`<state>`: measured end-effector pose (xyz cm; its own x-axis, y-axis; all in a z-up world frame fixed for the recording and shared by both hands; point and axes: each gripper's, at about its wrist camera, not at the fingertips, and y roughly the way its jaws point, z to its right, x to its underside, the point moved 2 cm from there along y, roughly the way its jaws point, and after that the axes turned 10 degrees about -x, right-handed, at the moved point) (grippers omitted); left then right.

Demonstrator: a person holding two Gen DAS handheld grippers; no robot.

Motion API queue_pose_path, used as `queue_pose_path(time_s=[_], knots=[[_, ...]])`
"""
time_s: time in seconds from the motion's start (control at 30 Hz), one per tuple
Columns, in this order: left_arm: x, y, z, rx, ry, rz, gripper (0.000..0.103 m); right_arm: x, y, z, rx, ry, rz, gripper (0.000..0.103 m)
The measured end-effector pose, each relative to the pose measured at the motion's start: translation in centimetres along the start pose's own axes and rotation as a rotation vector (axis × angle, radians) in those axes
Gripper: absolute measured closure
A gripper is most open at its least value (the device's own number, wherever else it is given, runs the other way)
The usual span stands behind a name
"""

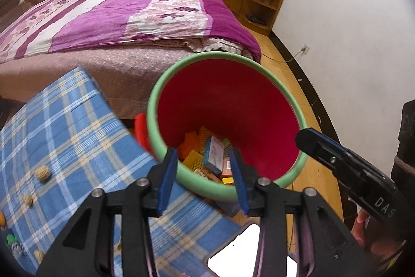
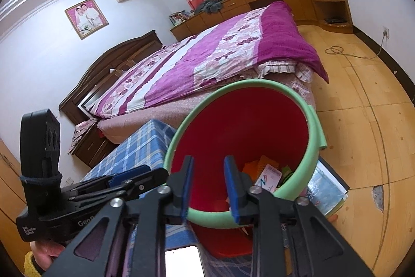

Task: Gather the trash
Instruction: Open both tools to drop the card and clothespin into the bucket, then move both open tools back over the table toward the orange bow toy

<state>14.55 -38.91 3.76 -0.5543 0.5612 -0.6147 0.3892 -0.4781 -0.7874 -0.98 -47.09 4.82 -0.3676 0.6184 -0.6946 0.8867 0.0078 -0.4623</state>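
My left gripper (image 1: 205, 173) and right gripper (image 2: 208, 186) hang half open, empty, over the bin (image 1: 155, 105); next I fetch the walnut (image 1: 42, 173) near the cloth's (image 1: 77, 121) left edge

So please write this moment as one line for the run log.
task: collect trash | left claw: open, empty, over red bin | right claw: open, empty, at bin rim | bin: holds boxes | walnuts: on checked cloth

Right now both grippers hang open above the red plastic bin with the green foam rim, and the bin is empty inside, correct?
One detail is wrong: the red plastic bin with the green foam rim is not empty. The left wrist view shows boxes and orange and yellow pieces at its bottom. The rest holds: the left gripper and right gripper are both open, with nothing between the pads.
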Motion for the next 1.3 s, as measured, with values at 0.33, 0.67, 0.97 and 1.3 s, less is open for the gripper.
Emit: queue_pose_path(time_s=[0.33, 0.67, 0.97, 1.3], knots=[[2.0, -3.9, -4.7, -0.052, -0.125, 0.032, 0.053, 0.8, 0.1, -3.1, -0.048, -0.04, -0.035, 0.063], [4.6, -7.7, -11.3, -0.154, -0.208, 0.047, 0.053, 2.4, 0.7, -8.9, -0.138, -0.115, -0.089, 0.06], [7.3, -9.7, -18.8, -0.263, -0.286, 0.032, 0.053, 4.7, 2.3, -13.1, -0.18, -0.169, -0.154, 0.058], [9.4, -9.0, -27.1, -0.384, -0.371, -0.028, 0.053, 6.3, 4.5, -14.7, -0.177, -0.178, -0.213, 0.057]])
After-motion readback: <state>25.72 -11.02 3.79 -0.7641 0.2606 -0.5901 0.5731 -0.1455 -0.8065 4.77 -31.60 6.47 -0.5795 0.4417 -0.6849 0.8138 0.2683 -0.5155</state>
